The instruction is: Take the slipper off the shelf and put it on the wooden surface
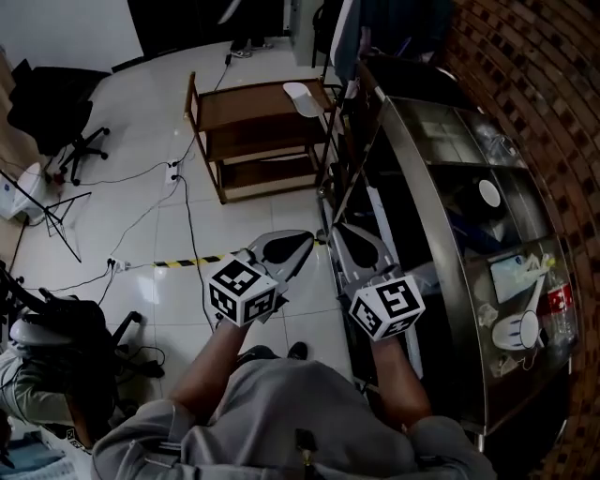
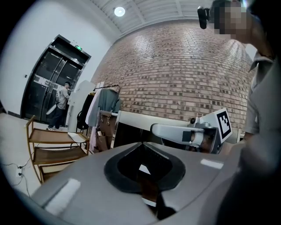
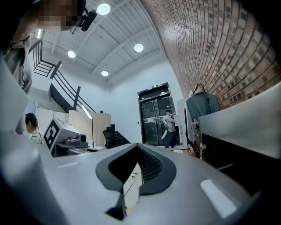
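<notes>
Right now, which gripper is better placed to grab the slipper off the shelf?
Left, marginally: left gripper has the slipper on the shelf in its view; right gripper sits beside the steel counter. Both shut, empty.

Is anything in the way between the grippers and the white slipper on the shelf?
Nothing visible blocks them. Only floor tiles lie between the left gripper, the right gripper and the shelf with the slipper.

White tiled floor (image 1: 150, 112), brick wall (image 2: 184, 66), black glass doors (image 2: 52, 83), round ceiling lights (image 3: 104, 9)
</notes>
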`<state>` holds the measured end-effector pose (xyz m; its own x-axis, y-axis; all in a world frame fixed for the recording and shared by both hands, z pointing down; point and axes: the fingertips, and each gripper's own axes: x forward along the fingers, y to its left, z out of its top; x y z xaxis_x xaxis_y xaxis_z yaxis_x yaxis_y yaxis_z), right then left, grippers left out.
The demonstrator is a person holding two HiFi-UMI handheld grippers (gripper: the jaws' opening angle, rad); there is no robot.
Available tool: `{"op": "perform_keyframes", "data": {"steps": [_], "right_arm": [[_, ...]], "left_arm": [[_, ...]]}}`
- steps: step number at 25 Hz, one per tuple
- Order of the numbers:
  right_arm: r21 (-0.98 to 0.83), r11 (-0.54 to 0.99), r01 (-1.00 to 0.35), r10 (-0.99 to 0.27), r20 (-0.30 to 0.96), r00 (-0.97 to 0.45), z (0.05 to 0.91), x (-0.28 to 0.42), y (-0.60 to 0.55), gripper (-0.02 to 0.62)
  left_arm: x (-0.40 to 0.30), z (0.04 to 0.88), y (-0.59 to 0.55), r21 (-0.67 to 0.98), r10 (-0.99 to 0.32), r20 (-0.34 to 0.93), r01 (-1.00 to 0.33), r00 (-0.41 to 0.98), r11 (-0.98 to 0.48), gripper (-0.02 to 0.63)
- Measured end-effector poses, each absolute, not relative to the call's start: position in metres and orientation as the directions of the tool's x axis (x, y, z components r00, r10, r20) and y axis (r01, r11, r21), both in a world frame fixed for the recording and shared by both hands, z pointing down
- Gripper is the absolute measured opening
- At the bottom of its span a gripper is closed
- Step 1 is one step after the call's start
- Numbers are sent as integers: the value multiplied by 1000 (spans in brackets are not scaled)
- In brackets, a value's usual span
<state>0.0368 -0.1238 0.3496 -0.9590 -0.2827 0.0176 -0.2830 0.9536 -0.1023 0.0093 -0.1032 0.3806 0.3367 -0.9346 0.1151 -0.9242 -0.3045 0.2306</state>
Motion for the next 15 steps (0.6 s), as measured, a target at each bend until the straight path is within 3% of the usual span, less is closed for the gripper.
{"op": "perform_keyframes", "data": {"steps": [8,15], "right_arm": [[-108,887,-449,-445,66,-893,373,52,-188,0],[-78,738,-670,-660,124,-741,389,69,-226,0]], "left_arm": [[27,395,-176,232,-843,132,-843,522,-486,5],[62,411,-228,240,-618,158,-637,770,-733,5]]}}
